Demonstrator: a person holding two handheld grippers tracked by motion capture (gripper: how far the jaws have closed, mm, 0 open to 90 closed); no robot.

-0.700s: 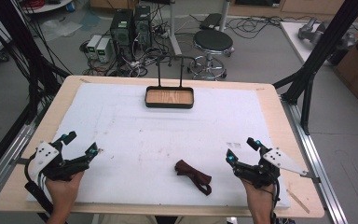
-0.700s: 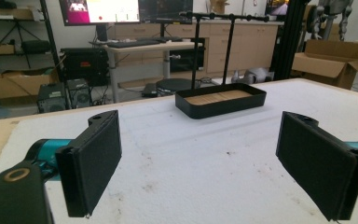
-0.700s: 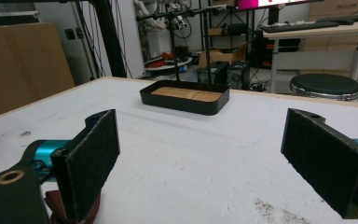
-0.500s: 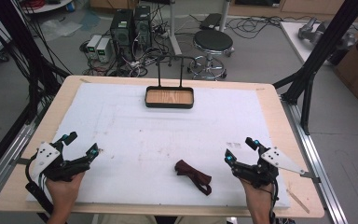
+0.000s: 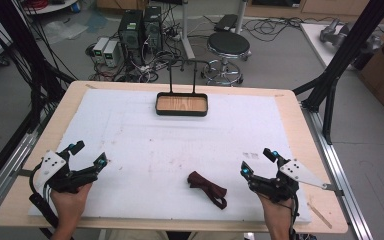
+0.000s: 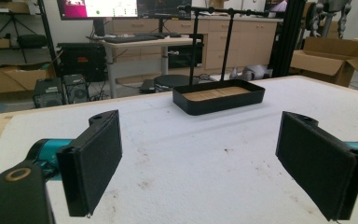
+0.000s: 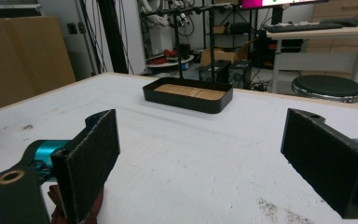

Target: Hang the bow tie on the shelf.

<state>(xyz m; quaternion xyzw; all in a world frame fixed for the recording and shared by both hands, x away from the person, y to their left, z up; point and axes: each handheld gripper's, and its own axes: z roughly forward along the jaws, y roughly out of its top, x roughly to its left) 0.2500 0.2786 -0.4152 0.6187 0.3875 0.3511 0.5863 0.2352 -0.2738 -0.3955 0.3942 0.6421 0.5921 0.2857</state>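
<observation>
A dark red strap (image 5: 207, 187) lies on the white tabletop (image 5: 180, 145) near the front edge, between the two grippers and closer to the right one. The left gripper (image 5: 87, 155) sits at the near left, the right gripper (image 5: 258, 161) at the near right; both have their fingers spread wide, holding nothing. A black tray (image 5: 181, 104) with a wooden bottom stands at the far middle.

Wooden table (image 5: 285, 102) carries white foam sheet (image 5: 130, 130), black tray (image 5: 181, 112), maroon strap (image 5: 207, 187).
</observation>
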